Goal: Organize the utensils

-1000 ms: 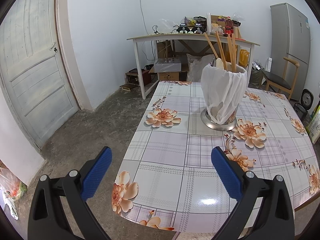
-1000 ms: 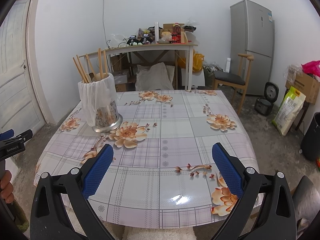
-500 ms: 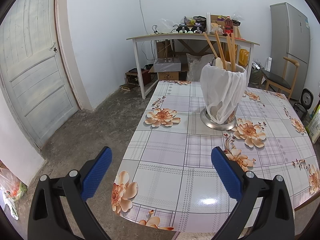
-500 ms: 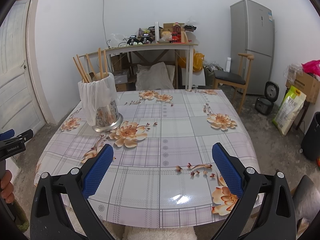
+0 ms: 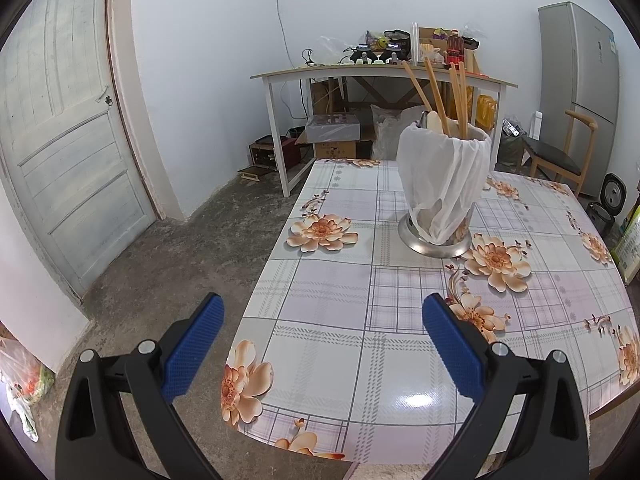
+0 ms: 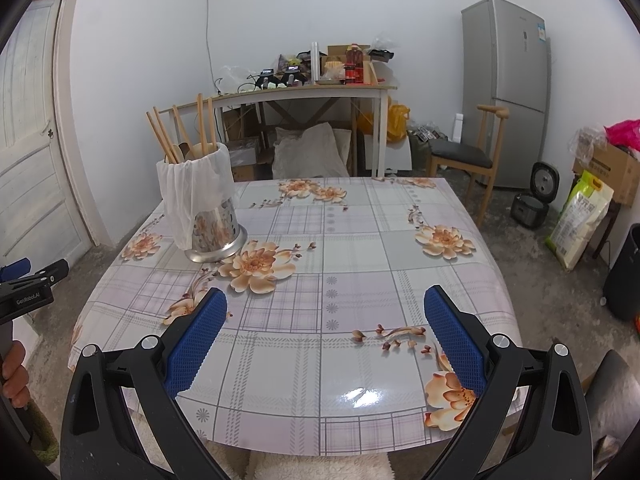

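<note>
At the near edge of the table (image 6: 360,408), both tools were held low with nothing between their pads: the left gripper (image 5: 322,320) was spread wide over the table's near left corner, one blue pad out past the edge above the concrete floor (image 5: 160,256), and the right gripper (image 6: 326,314) was likewise spread wide and empty over the near middle of the flowered cloth. A broad stretch of bare cloth was seen between the grippers and the utensil holder (image 6: 214,228), which was stood upright on its flared metal base toward the far left part of the table, near the left edge and well apart from both grippers. Its upper part was wrapped in a white cloth (image 5: 444,176). The chopsticks (image 5: 434,96) were kept inside it, their long axes roughly vertical, their ends fanned upward and outward above the rim, some tilted left. A pale rounded utensil head was seen at the rim beside them; what it was could not be told. Beyond the far edge, a white desk (image 6: 304,98) was set against the wall, with a chair (image 6: 466,156) off the table's far right corner.
</note>
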The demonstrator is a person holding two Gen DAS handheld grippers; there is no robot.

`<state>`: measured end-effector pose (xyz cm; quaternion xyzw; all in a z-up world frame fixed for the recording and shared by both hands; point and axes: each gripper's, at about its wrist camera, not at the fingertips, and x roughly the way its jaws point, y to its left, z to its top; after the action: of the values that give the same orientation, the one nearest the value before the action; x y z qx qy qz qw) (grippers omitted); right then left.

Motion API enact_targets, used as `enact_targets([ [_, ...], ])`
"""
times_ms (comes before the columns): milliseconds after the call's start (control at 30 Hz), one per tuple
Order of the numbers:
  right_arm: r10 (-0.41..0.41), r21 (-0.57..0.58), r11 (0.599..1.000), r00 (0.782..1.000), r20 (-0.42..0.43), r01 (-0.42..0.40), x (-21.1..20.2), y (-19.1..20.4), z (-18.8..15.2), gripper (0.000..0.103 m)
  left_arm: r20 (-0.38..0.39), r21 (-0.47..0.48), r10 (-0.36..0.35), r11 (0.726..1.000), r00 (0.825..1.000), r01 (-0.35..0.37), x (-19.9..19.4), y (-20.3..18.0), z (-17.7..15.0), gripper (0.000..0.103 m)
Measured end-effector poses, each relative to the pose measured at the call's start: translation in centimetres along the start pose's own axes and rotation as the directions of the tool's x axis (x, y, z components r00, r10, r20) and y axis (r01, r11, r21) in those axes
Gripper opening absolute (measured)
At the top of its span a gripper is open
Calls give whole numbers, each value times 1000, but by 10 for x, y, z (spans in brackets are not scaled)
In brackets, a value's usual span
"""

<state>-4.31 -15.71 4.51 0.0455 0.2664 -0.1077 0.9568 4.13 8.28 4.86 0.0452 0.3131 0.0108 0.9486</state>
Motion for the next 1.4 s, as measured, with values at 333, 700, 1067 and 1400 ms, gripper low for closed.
enact_targets([
  [333,2,0,1000,1000,0,-2,1,1,0,95,-1,1,-3,1000,1000,3,0,-1,-1,97],
  [700,3,0,1000,1000,-1,-3,0,2,1,95,-1,0,-5,1000,1000,5,0,-1,0,97],
  [1067,2,-3,1000,1000,1,-2,1,2,2,95,-2,0,-6,1000,1000,6,0,-1,-1,97],
  [1400,4,-2,1000,1000,0,-4,2,3,2,95,-4,-1,-9,1000,1000,9,1,-1,0,97],
])
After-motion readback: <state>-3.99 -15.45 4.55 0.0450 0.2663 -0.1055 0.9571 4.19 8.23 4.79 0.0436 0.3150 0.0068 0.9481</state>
